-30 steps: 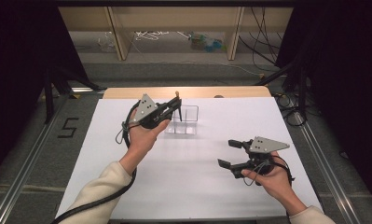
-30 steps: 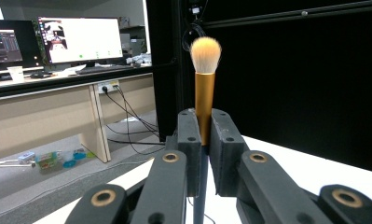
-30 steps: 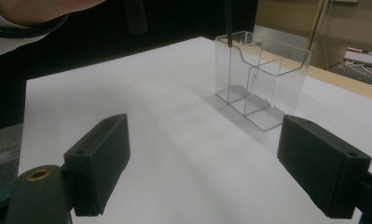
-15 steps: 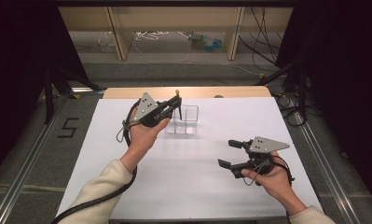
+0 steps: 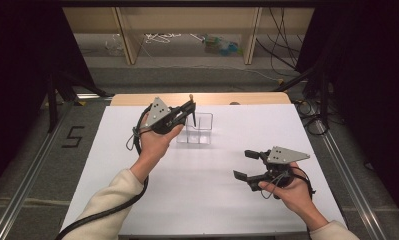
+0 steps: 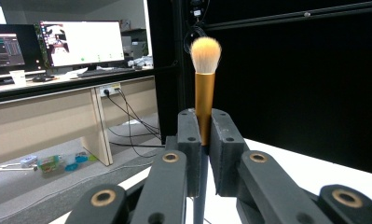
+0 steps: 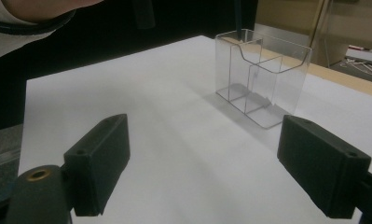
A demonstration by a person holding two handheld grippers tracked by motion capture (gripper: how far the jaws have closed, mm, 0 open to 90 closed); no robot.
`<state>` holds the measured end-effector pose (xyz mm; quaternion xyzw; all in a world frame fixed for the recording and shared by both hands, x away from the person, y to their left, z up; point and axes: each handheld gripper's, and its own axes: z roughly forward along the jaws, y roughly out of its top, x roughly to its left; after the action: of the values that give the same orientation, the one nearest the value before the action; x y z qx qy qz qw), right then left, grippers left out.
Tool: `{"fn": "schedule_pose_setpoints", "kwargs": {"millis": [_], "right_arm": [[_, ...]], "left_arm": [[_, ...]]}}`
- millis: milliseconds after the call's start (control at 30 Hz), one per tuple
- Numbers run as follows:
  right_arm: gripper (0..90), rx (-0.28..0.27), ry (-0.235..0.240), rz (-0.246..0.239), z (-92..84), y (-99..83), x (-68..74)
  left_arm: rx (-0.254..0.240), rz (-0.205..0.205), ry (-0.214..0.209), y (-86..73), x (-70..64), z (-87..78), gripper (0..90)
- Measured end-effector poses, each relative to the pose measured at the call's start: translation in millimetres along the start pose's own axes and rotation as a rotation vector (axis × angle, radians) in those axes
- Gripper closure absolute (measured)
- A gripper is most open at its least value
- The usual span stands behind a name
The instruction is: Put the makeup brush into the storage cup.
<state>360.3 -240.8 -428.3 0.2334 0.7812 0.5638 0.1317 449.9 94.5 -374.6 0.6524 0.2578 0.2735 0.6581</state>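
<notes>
One brush (image 6: 205, 84) clamped in left gripper (image 6: 202, 140); one clear organizer (image 7: 262, 77); right gripper (image 7: 216, 158) agape

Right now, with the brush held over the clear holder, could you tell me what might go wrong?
1. The left tool pinches the brush on its thin handle, so it could tilt or slip.
2. The clear holder looks light and nothing steadies it; a nudge from the handle tip might tip it.
3. Its divider could catch the handle.
</notes>
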Motion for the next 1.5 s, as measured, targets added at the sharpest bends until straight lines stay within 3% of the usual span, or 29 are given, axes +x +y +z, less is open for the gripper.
{"fn": "schedule_pose_setpoints", "kwargs": {"millis": [300, 433, 500, 1367, 1400, 1433, 1500], "right_arm": [[17.6, -0.011, -0.005, 0.01, 0.6, -0.6, -0.7], [17.6, 0.018, -0.015, 0.008, -1.7, -0.2, -1.6], [17.6, -0.017, 0.005, 0.013, 1.0, -1.4, -2.5], [17.6, -0.005, -0.003, 0.015, -0.5, -1.6, -4.2], [17.6, -0.003, -0.002, 0.015, -0.6, -1.6, -4.1], [17.6, -0.003, -0.002, 0.014, -0.6, -1.6, -4.1], [17.6, -0.005, 0.0, 0.015, -0.4, -1.7, -3.9]], "left_arm": [[-0.001, -0.001, 0.005, -0.7, 1.5, 1.3, 83.3], [0.003, 0.005, 0.001, -1.5, 0.8, 1.8, 83.3], [0.001, 0.005, -0.001, -1.3, 0.6, 2.2, 83.3], [0.004, 0.02, 0.006, -2.1, 5.0, 11.5, 83.2], [0.019, -0.033, 0.01, -3.9, 1.5, 10.5, 83.3], [0.023, -0.06, 0.013, -5.2, -0.2, 10.5, 83.3], [0.025, -0.019, 0.012, -5.9, 2.8, 11.2, 83.3]]}}
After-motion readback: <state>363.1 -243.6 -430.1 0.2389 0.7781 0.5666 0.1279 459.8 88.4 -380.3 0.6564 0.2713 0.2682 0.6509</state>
